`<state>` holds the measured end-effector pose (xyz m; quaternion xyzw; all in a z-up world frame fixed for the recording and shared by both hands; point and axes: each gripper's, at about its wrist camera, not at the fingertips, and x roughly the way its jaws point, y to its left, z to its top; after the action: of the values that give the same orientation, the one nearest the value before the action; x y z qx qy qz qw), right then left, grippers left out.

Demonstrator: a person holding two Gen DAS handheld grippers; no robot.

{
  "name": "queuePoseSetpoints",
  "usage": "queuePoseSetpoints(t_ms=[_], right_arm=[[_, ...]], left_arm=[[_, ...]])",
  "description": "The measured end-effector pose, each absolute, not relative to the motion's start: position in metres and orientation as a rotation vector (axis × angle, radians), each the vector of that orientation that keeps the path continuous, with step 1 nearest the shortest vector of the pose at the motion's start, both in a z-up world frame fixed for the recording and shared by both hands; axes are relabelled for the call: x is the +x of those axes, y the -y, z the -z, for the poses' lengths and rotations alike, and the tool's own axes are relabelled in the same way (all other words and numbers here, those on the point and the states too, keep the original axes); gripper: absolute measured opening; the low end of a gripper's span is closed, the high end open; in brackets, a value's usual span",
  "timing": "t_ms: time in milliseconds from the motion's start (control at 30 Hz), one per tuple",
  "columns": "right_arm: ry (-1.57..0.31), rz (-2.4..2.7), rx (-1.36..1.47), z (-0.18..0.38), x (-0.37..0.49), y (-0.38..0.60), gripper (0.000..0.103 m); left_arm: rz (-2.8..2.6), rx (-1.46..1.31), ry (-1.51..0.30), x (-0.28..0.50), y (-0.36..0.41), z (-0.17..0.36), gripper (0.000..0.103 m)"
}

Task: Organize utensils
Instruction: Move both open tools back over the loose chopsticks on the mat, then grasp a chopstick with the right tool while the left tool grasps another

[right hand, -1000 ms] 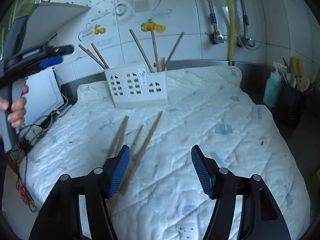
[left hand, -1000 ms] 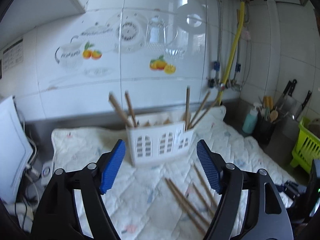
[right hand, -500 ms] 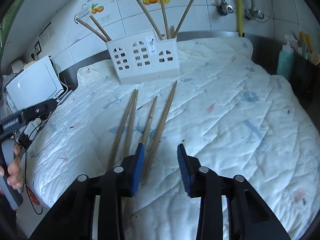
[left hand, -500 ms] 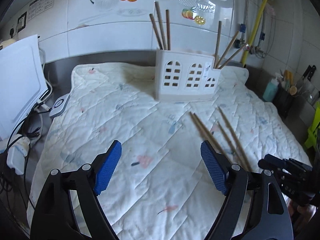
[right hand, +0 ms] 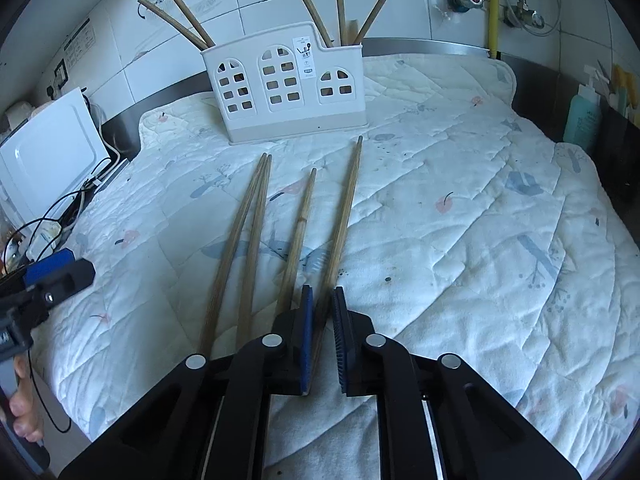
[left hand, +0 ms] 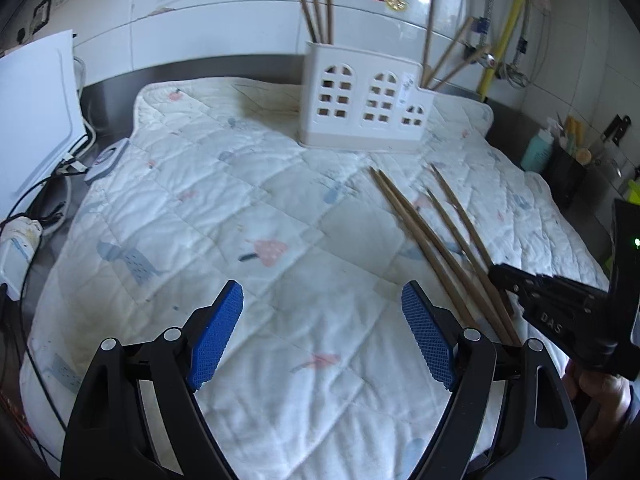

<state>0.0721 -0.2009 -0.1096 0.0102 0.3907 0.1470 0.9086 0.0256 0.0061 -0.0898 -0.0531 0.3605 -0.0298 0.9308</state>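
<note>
Several wooden chopsticks [right hand: 256, 220] lie side by side on a white quilted mat [right hand: 460, 208]; they also show in the left wrist view [left hand: 432, 236]. A white holder [right hand: 288, 88] with arched windows stands at the back with several chopsticks upright in it; it also shows in the left wrist view [left hand: 364, 104]. My right gripper [right hand: 322, 300] has its blue pads closed narrowly around the near end of the rightmost chopstick [right hand: 344, 216]. My left gripper [left hand: 322, 308] is open and empty above the mat's near left.
A white appliance [right hand: 48, 152] with cables sits left of the mat. A teal bottle [right hand: 582, 116] and a dark utensil pot [left hand: 566, 172] stand at the right. A yellow hose and pipes [left hand: 500, 36] run on the tiled wall.
My right gripper has moved down to the chopsticks and closed from wide open to a narrow gap around the rightmost one. My left gripper has pulled back from the holder and stays open.
</note>
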Motion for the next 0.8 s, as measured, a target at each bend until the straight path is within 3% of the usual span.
queuePoseSetpoints(t_ms=[233,667,800], right_arm=[[-0.793,-0.269,0.0,0.108,0.067,0.215,0.007],[-0.785,-0.286,0.038,0.11,0.056,0.245,0.007],[-0.782,-0.294,0.04,0.11,0.056,0.245,0.007]], left_arm=[[0.153,-0.117,-0.781,0.027,0.034,0.101,0.079],[0.147,-0.01,-0.843,0.043,0.089,0.12,0.052],[0.117,0.052,-0.823,0.041,0.087,0.121,0.048]])
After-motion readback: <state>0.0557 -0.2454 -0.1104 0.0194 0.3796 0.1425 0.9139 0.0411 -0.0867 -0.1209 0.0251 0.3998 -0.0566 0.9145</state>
